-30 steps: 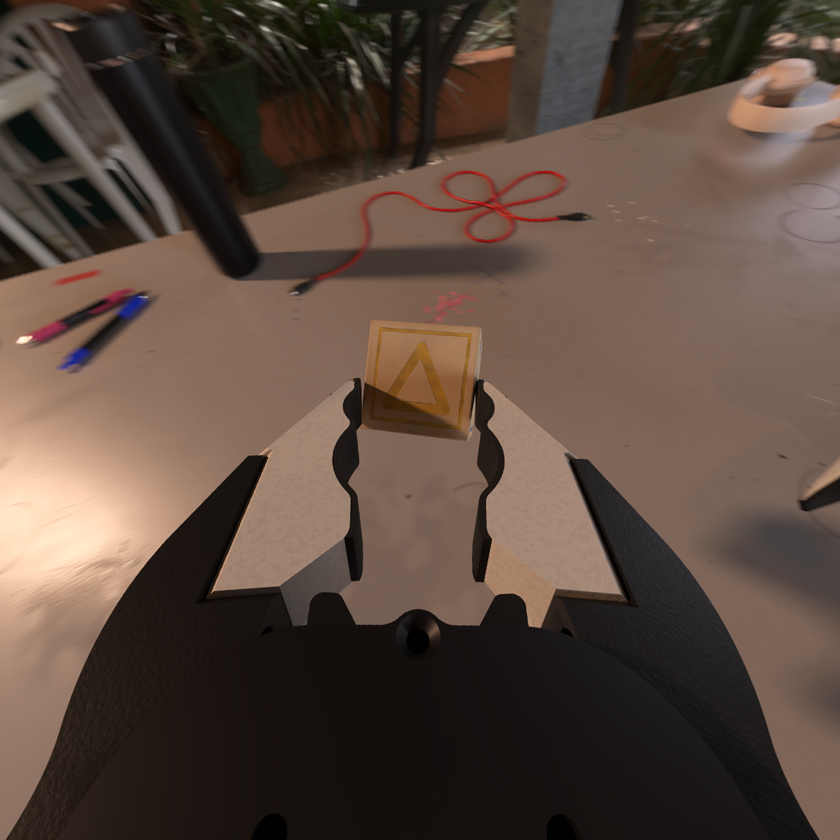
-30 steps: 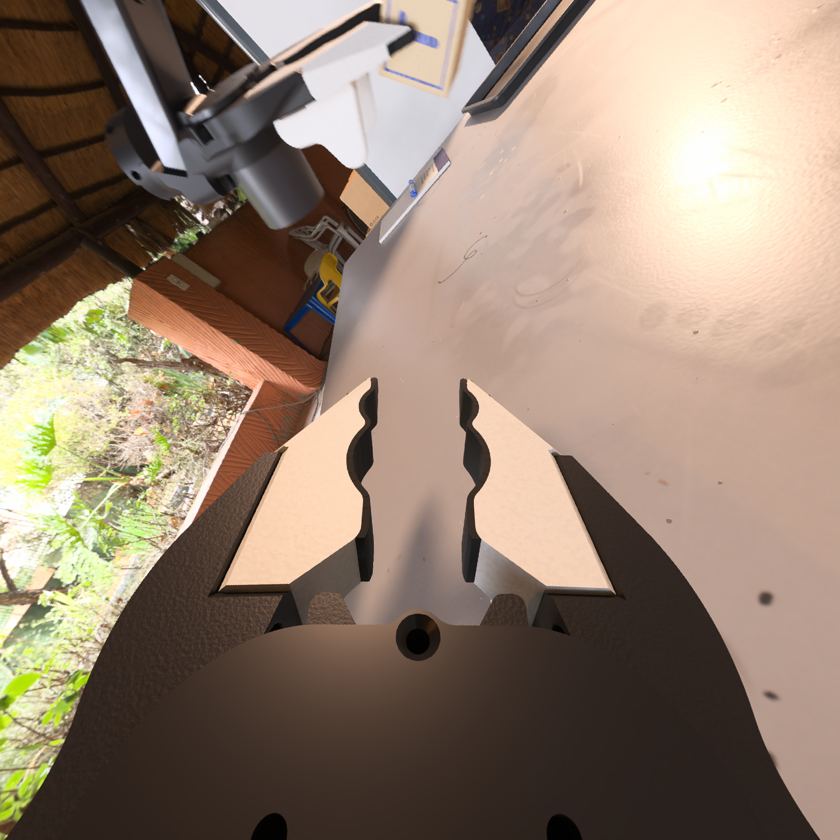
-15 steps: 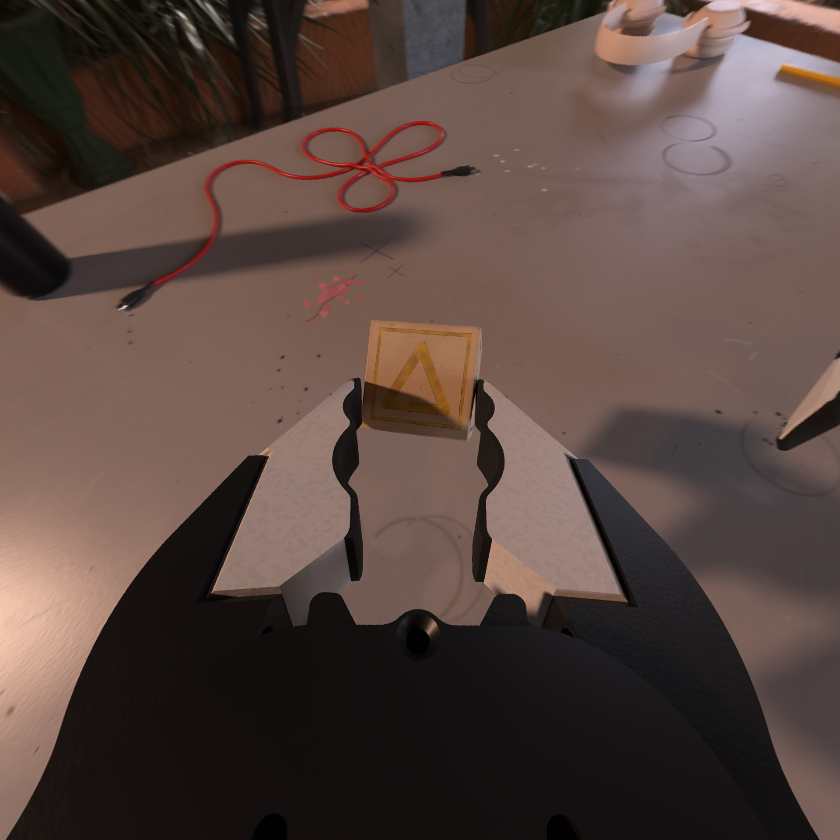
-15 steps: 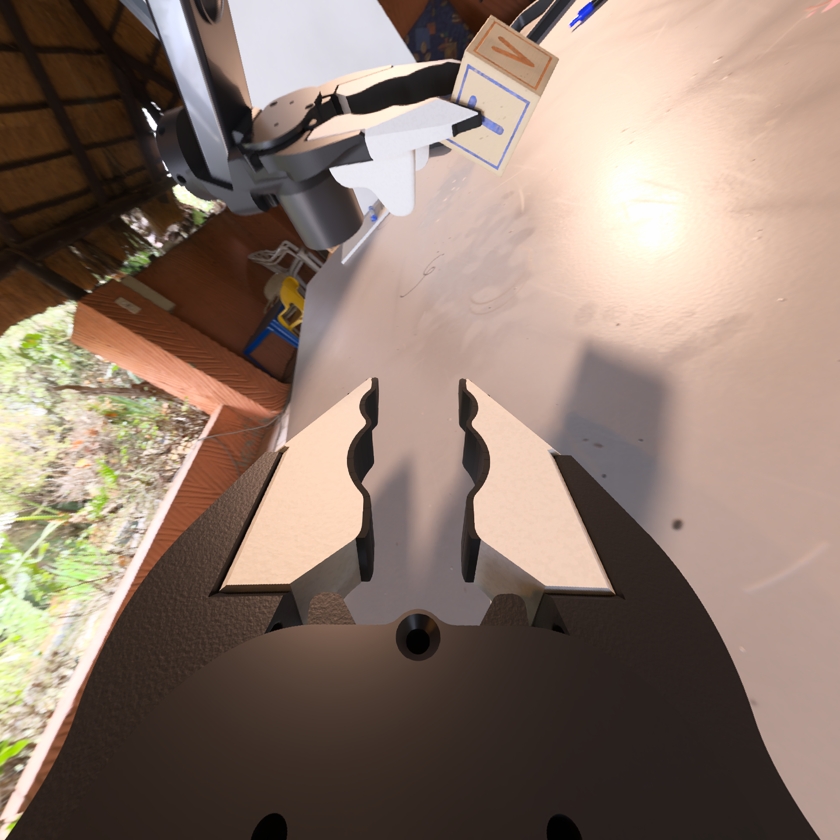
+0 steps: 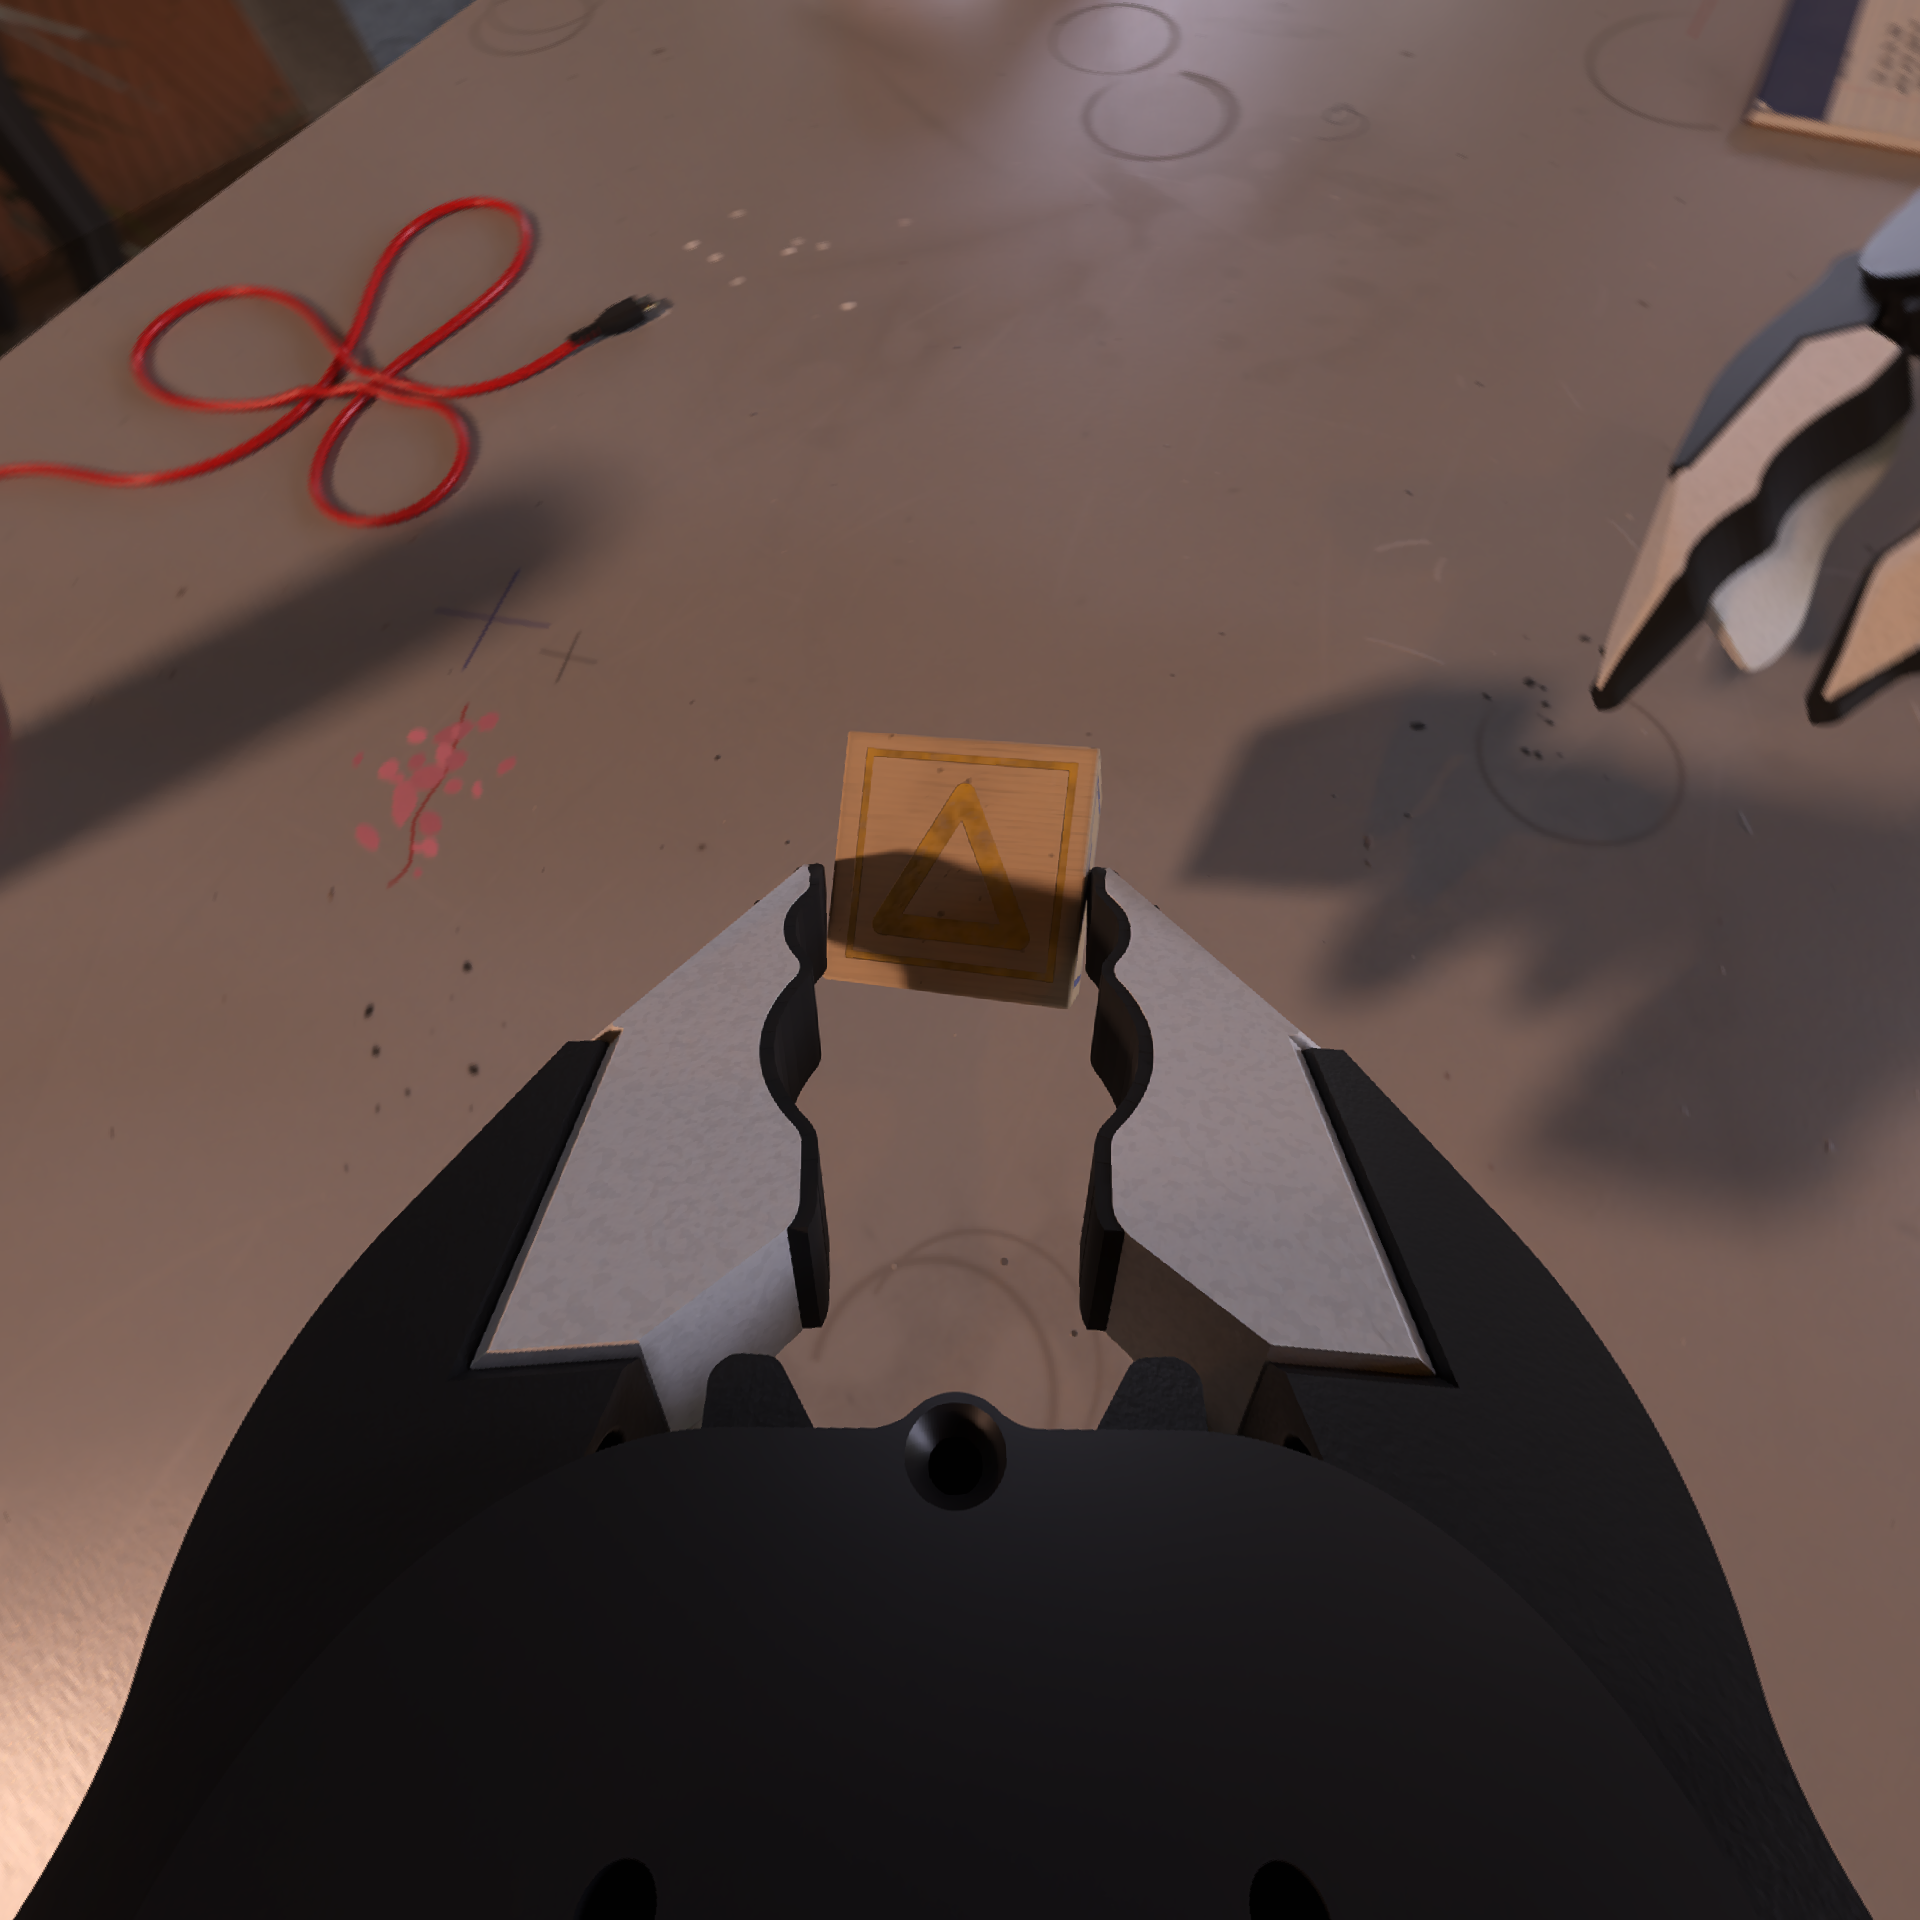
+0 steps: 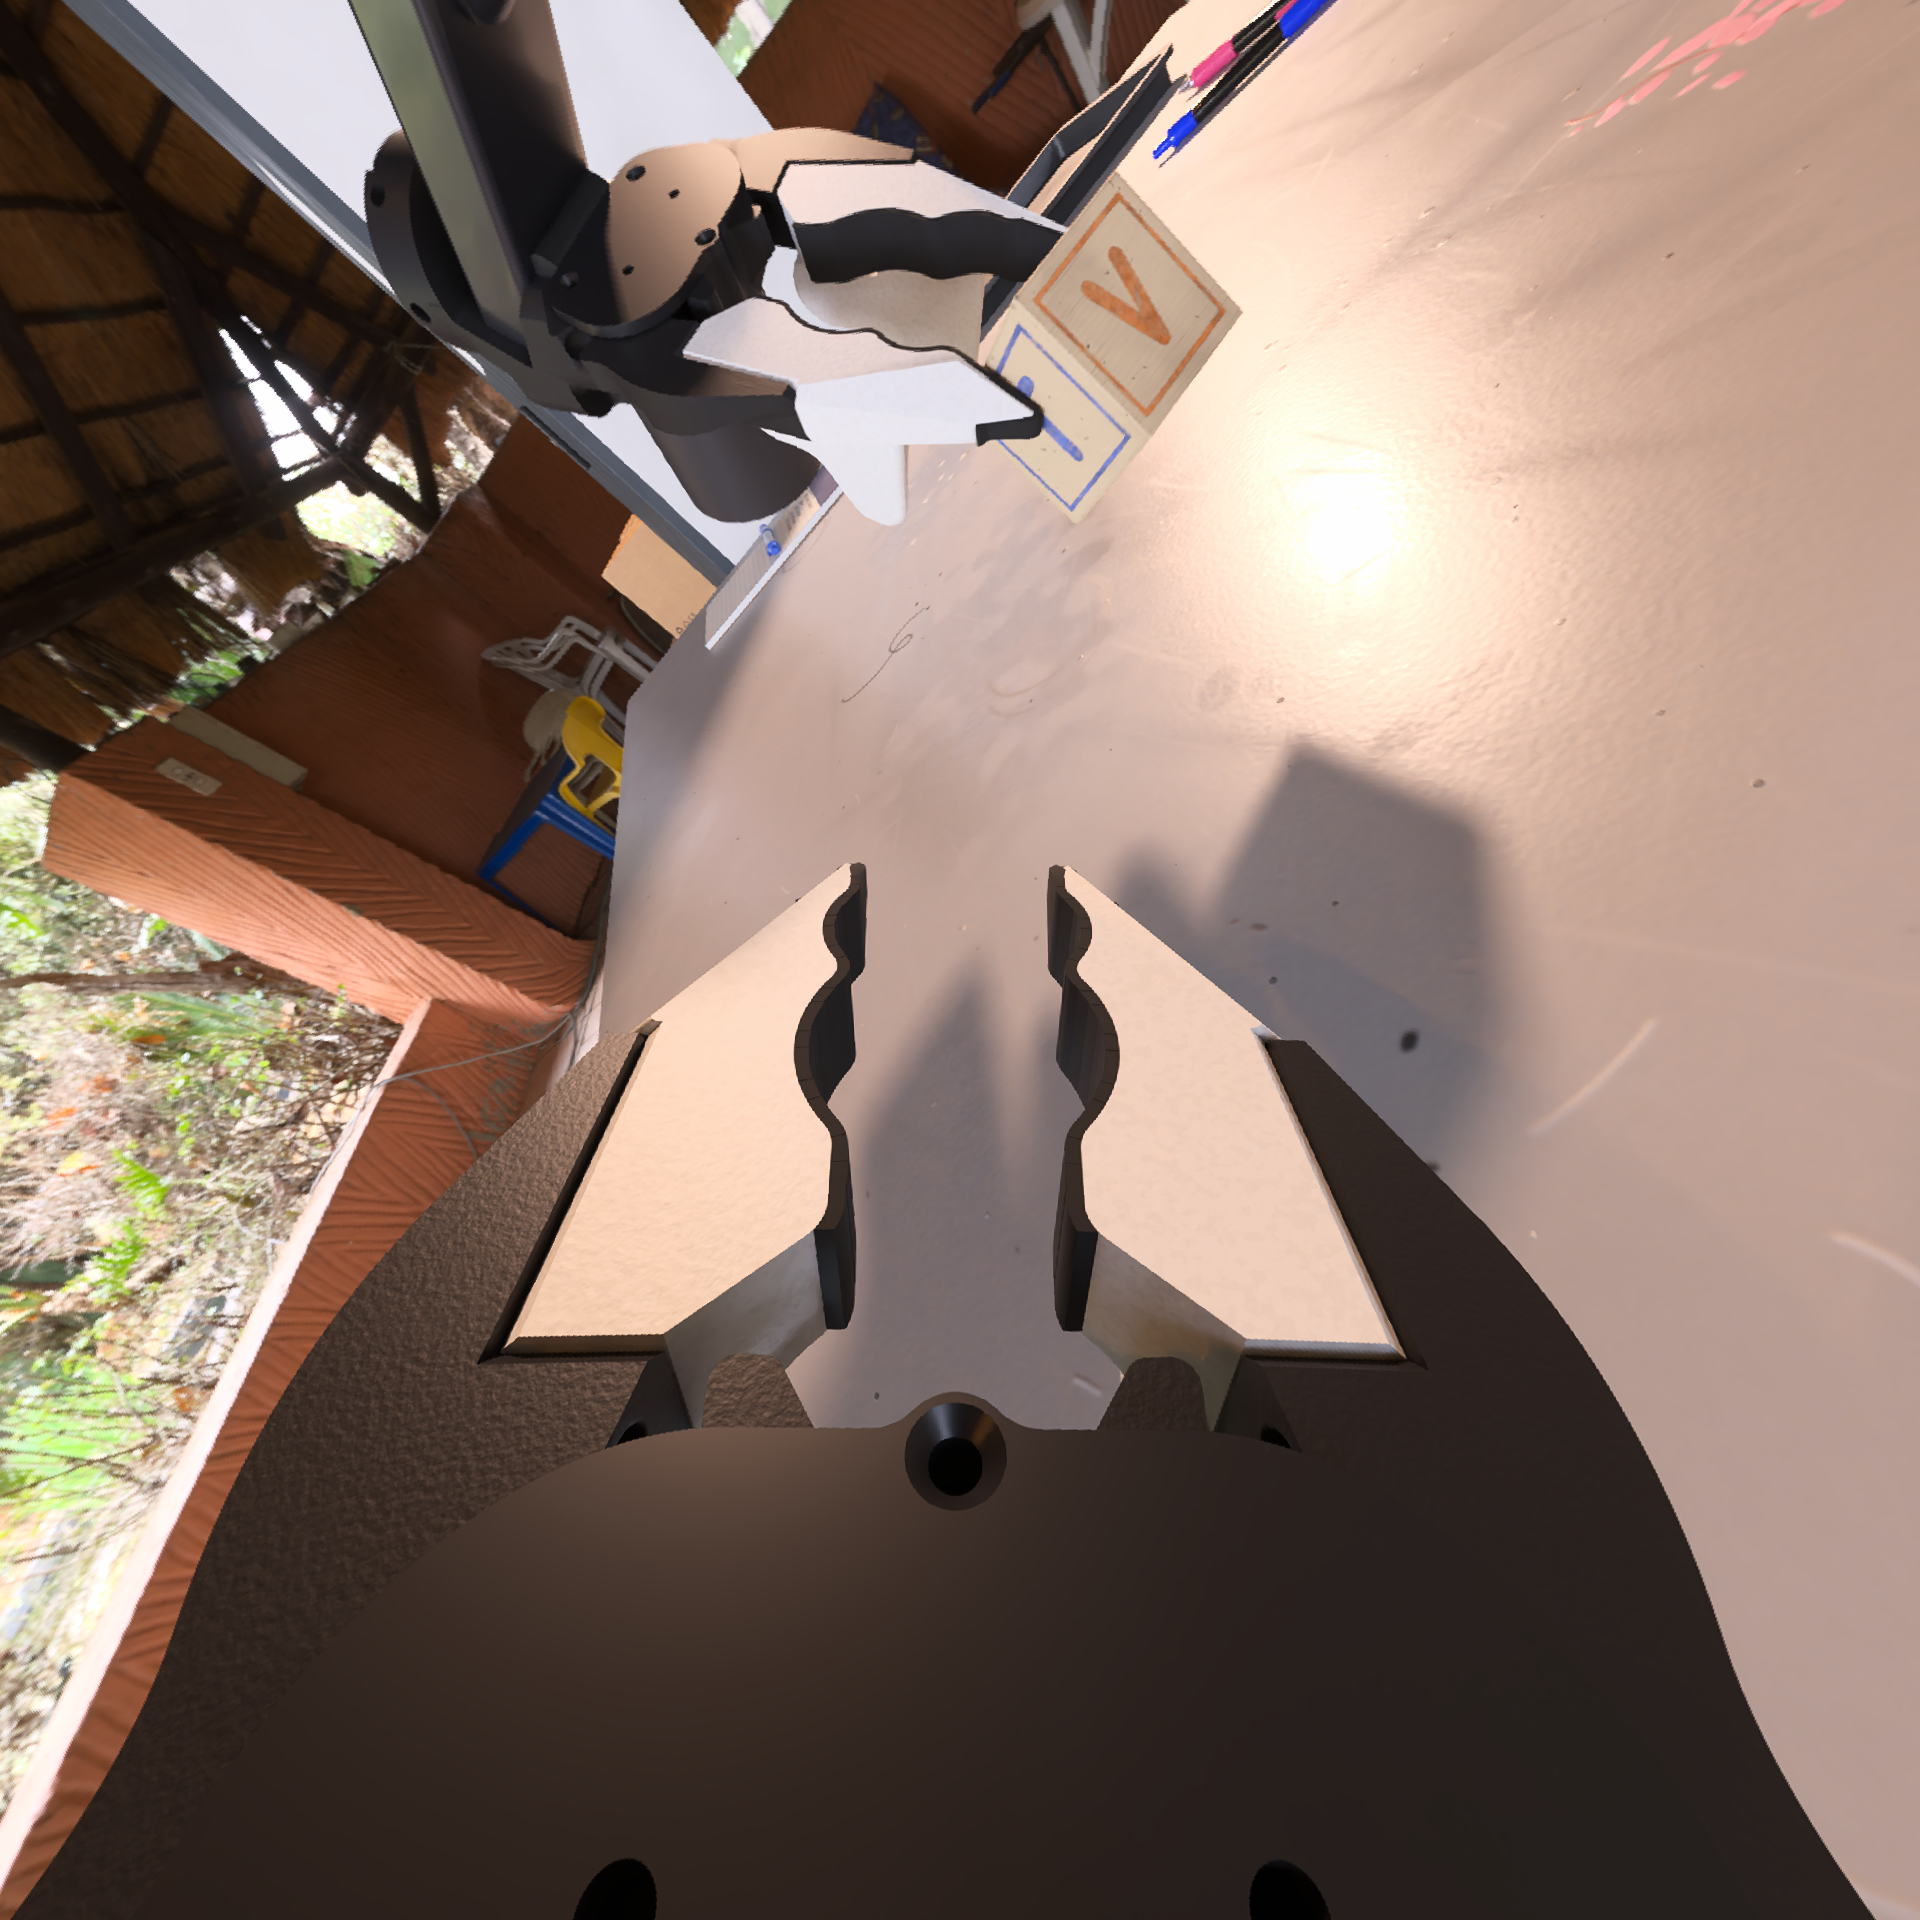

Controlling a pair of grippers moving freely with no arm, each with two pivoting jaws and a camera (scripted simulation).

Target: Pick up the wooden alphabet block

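The wooden alphabet block (image 5: 961,868) is a pale cube with a yellow framed mark on its upper face. My left gripper (image 5: 956,894) is shut on it at the fingertips and holds it above the table (image 5: 1039,468). In the right wrist view the same block (image 6: 1117,343) shows orange and blue faces, held off the table by the left gripper (image 6: 1023,343). My right gripper (image 6: 951,883) is open and empty, low over the table; it also shows in the left wrist view (image 5: 1756,665) at the right edge.
A looped red cable (image 5: 332,374) lies at the far left. A pink stain (image 5: 431,790) marks the table left of the block. A flat board (image 5: 1839,83) lies at the far right corner. Pink and blue pens (image 6: 1236,73) lie far off.
The left gripper has swung to the right with the block still in its grip; the cable slid left in its view. The right gripper now shows larger there, and the block larger in the right wrist view.
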